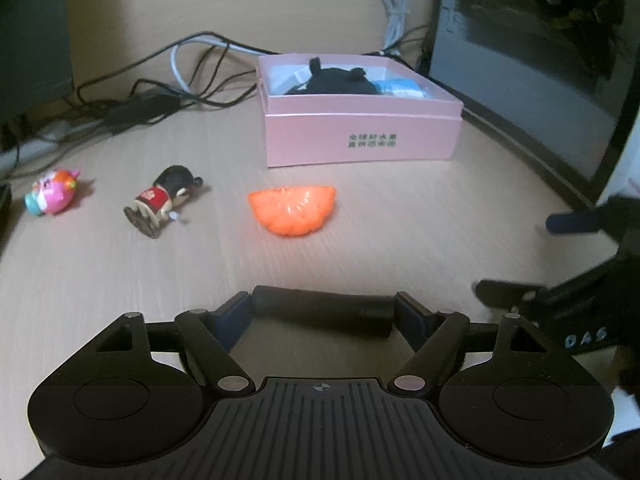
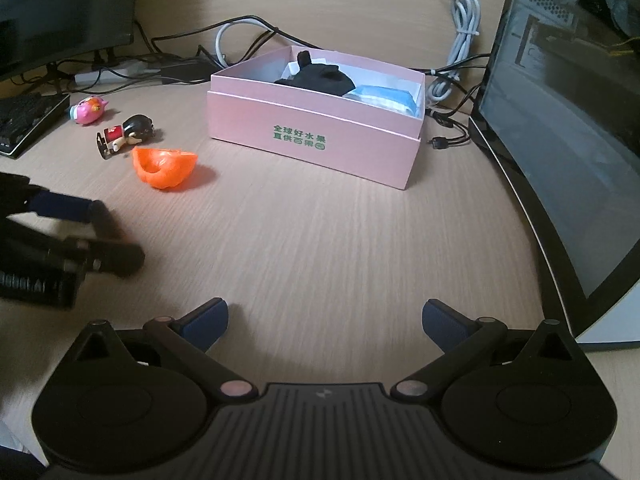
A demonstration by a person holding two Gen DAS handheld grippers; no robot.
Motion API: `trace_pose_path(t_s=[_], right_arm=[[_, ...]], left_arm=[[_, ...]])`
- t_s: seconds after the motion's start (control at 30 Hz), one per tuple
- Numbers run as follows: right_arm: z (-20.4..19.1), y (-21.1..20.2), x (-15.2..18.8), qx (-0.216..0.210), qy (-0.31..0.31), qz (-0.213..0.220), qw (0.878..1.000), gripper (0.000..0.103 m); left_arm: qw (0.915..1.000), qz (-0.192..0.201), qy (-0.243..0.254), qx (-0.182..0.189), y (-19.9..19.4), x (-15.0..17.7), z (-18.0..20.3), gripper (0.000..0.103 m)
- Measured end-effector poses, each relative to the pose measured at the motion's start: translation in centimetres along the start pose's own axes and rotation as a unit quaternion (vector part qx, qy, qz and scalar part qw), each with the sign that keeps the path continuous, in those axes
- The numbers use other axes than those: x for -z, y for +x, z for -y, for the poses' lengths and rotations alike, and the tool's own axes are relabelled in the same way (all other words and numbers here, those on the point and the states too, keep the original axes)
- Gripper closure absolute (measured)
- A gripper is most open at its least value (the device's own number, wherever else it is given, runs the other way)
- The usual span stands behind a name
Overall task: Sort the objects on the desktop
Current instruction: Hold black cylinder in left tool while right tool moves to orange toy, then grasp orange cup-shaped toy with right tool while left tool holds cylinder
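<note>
Two grippers, one pink box, three loose toys on the wooden desk (image 2: 340, 240).

Left gripper (image 1: 322, 312): clamped on one black cylinder (image 1: 324, 314), held crosswise between the blue pads (image 1: 234, 316), low over the desk at 6 o'clock of the left wrist view. Seen again at 9 o'clock of the right wrist view (image 2: 94, 226), cylinder sticking out past the fingers.

Right gripper (image 2: 325, 322): spread wide, nothing between the two blue pads (image 2: 208, 320), bare desk beneath. Visible at 3 o'clock of the left wrist view (image 1: 532, 256), blurred.

One pink box (image 2: 312, 136), lid off, green lettering on the front wall, at 12 o'clock in both views. Inside: one black plush item (image 2: 316, 74) toward the back left, one blue-and-white packet (image 2: 384, 98) just beside it on the right, white paper underneath.

One orange segment-shaped toy (image 1: 294, 210) lying on the desk near the box's front left corner, apart from it. At 9 o'clock of that, one dark-haired figurine (image 1: 164, 200) in a red top, tipped on its side. Further out at 9 o'clock, one pink pig toy (image 1: 52, 192), apart from the figurine.

Several black cables (image 1: 160, 92) and one coiled white cable (image 2: 460, 36) behind the box. One dark monitor (image 2: 560, 140) along the right edge, another dark screen (image 2: 60, 12) at 10 o'clock, one keyboard (image 2: 28, 120) below it.
</note>
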State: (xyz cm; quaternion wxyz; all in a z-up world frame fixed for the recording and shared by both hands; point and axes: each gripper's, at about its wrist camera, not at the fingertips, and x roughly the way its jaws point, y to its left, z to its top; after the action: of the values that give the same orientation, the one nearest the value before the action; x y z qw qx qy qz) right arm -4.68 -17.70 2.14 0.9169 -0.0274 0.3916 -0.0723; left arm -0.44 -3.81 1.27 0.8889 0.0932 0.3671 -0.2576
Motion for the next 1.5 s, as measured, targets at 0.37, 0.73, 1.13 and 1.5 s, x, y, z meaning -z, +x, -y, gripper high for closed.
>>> trace_pose_path(t_s=[0.37, 0.73, 1.13, 1.5], right_arm=[[0.1, -0.7, 0.4, -0.001, 0.002, 0.007, 1.000, 0.000], [-6.0, 1.3, -6.6, -0.104, -0.043, 0.059, 0.992, 0.000], [-9.4, 5.9, -9.0, -0.108, -0.060, 0.000, 0.992, 0.045], [-5.6, 0.8, -5.0, -0.096, -0.067, 0.012, 0.993, 0.045]], left_arm=[[0.9986, 0.004, -0.014, -0.051, -0.8, 1.0, -0.3, 0.022], [0.9809, -0.006, -0.124, -0.150, -2.9, 2.5, -4.3, 0.020], [0.9787, -0.006, -0.142, -0.149, -4.1, 3.6, -4.7, 0.008], [0.9856, -0.001, -0.114, -0.125, -4.9, 4.6, -3.7, 0.006]])
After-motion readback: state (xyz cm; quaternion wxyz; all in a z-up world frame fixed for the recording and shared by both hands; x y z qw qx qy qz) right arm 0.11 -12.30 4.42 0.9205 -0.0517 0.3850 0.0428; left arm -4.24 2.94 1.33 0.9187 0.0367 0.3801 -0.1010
